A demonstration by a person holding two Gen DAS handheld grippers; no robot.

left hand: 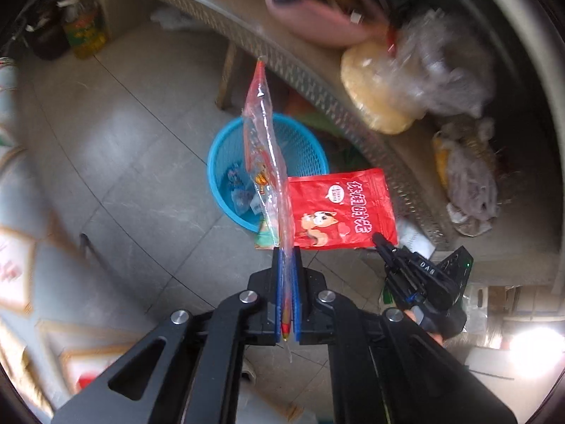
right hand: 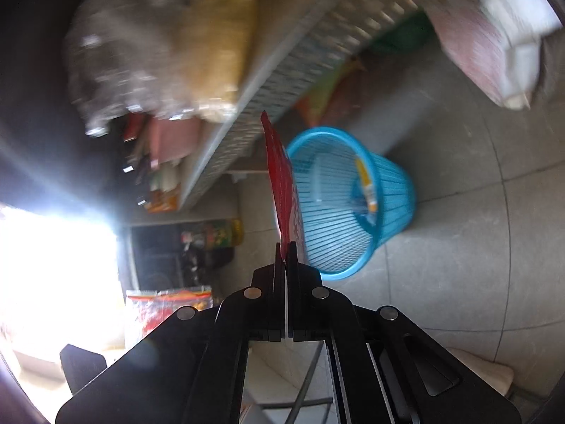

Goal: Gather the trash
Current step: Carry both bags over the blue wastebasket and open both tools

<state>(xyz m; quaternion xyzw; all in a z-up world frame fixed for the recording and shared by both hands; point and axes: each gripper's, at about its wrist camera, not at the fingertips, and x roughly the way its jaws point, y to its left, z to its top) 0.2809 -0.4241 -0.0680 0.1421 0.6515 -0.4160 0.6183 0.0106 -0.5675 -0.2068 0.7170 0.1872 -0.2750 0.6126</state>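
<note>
My left gripper (left hand: 286, 252) is shut on a clear plastic wrapper with red edging (left hand: 263, 148), held edge-on above a blue mesh waste basket (left hand: 226, 162) on the floor. My right gripper (right hand: 285, 247) is shut on a red snack bag (right hand: 280, 183), seen edge-on beside the basket (right hand: 388, 190). In the left wrist view the red bag (left hand: 342, 208) shows flat, with a cartoon squirrel, and the right gripper (left hand: 379, 238) pinches its lower right corner. Some wrappers lie in the basket bottom (right hand: 367, 198).
A woven-edged table (left hand: 310, 81) holds a clear bag of yellow stuff (left hand: 381, 81), a pink bundle (left hand: 310, 10) and a grey lump (left hand: 469, 183). An oil bottle (left hand: 84, 28) stands on the tiled floor at far left. Bright window glare (right hand: 46, 265) fills the right wrist view's left.
</note>
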